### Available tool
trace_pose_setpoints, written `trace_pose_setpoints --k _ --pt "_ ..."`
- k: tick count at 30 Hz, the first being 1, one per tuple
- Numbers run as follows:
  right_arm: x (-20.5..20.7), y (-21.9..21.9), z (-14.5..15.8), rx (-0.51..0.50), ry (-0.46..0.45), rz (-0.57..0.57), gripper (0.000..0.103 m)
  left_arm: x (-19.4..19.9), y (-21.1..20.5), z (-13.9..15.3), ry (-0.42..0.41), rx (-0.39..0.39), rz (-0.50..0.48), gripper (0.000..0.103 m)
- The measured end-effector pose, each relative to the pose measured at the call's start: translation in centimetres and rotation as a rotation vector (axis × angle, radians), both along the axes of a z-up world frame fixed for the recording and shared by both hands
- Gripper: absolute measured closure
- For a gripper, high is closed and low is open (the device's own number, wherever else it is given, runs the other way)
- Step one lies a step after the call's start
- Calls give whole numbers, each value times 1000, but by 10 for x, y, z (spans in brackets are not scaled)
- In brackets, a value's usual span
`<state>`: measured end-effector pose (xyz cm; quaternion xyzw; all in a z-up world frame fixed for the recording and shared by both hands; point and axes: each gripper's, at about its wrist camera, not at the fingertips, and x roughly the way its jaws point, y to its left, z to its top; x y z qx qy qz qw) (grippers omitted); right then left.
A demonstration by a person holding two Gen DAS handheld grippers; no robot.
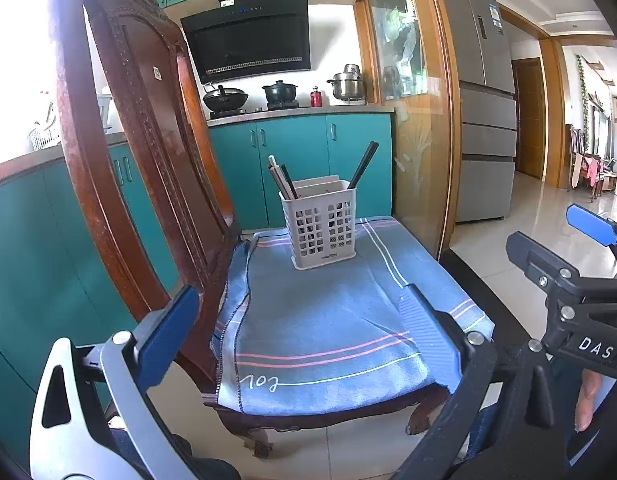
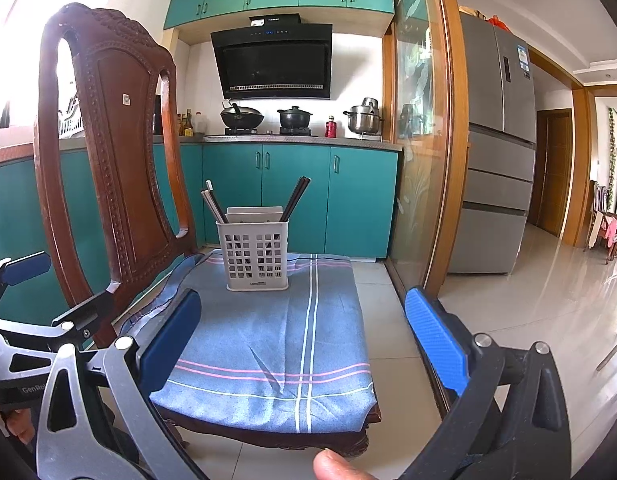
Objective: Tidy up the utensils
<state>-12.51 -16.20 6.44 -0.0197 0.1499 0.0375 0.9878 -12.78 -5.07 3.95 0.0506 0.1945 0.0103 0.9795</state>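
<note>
A white lattice-sided utensil caddy holds dark chopsticks and pale ones. The cloth beneath is blue with pink and white stripes, on a reddish-brown carved chair. Teal cabinets stand behind.

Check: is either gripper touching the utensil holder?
Apart. Both wrist views show bare cloth between the open left gripper, the right gripper and the holder.
</note>
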Motion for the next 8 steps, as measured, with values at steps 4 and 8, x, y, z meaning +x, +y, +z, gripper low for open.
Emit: trace_pose_setpoints --k 4,8 --pt "2 -1 -1 8 7 -2 3 6 -1 -4 20 -3 2 4" --pt "11 -4 -6 29 30 -4 3 17 -1 -10 59 -18 -4 4"
